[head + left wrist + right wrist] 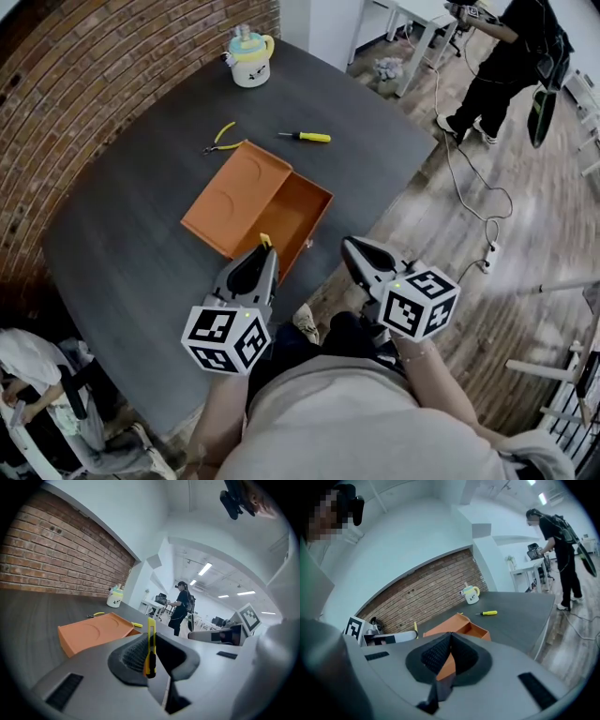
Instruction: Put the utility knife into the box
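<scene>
A yellow utility knife (150,645) stands upright between the jaws of my left gripper (152,637), which is shut on it. In the head view its tip (265,241) pokes out past the left gripper (263,253), just in front of the near edge of the orange box (298,212). The box lies open on the dark table, its lid (235,193) folded out flat to the left. My right gripper (350,247) hovers off the table's edge to the right of the box. Its jaws (450,641) are shut with nothing held; the orange box (465,626) shows beyond them.
Yellow-handled pliers (221,138) and a yellow screwdriver (306,137) lie behind the box. A pale mug (250,56) stands at the table's far end by the brick wall (112,56). A person (511,56) stands at the back right, with a cable (469,192) on the wooden floor.
</scene>
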